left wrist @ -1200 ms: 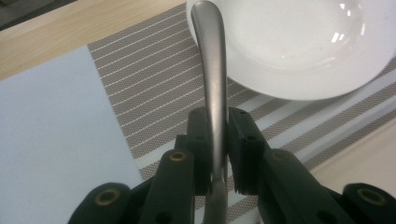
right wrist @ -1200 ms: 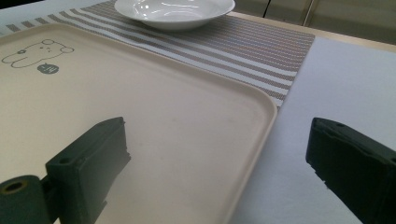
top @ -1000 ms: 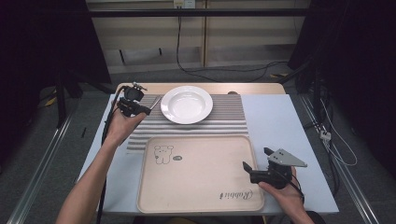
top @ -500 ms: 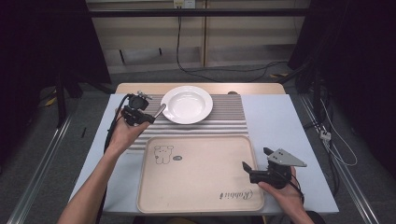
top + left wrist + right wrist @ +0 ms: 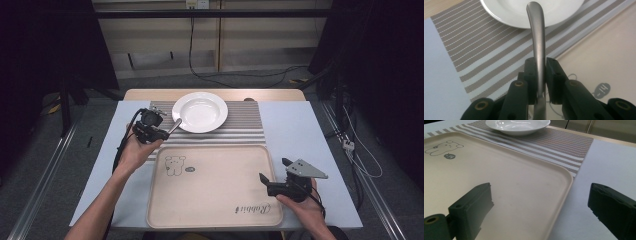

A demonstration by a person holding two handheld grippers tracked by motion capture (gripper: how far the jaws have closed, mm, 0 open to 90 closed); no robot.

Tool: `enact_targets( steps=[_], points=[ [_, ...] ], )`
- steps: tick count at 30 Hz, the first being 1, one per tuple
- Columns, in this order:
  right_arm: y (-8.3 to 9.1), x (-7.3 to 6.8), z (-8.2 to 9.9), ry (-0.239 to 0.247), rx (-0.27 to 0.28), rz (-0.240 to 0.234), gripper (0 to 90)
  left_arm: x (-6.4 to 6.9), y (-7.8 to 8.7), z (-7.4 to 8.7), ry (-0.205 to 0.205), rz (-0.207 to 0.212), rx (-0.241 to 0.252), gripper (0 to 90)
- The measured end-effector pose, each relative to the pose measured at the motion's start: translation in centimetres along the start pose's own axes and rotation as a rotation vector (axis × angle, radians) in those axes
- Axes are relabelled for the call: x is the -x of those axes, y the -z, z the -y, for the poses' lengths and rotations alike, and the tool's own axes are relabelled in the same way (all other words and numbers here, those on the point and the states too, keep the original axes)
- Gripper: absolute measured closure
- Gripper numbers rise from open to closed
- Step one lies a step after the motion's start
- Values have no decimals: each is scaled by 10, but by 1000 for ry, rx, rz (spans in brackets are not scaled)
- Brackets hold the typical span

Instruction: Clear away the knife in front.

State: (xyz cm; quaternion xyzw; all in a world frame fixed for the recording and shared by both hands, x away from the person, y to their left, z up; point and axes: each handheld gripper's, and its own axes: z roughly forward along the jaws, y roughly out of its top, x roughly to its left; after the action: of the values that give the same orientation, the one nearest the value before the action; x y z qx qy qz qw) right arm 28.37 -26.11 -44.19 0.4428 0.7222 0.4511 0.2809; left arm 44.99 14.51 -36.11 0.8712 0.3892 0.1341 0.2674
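Left gripper view has the left tongs (image 5: 539, 72) clamped on a metal utensil handle (image 5: 537, 32), its tip hanging just over the white plate's (image 5: 506, 15) rim. The grip sits on a slim, smooth shaft, so a tilt could let it slide or clink the plate. Over by the tray (image 5: 215, 200), the right tongs (image 5: 272, 181) gape wide above its corner, holding nothing, worktop (image 5: 300, 130) beside them.
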Motion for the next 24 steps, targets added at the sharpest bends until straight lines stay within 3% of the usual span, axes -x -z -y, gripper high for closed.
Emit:
enact_targets(
  steps=[12, 24],
  points=[
    [-1, 0, 0, 3, -2, -3, 57, 16, 1, 7, -17, 18, -18, 797],
    [0, -1, 0, 10, 1, -3, 56, 43, -1, 15, -15, 50, -17, 797]
  ],
)
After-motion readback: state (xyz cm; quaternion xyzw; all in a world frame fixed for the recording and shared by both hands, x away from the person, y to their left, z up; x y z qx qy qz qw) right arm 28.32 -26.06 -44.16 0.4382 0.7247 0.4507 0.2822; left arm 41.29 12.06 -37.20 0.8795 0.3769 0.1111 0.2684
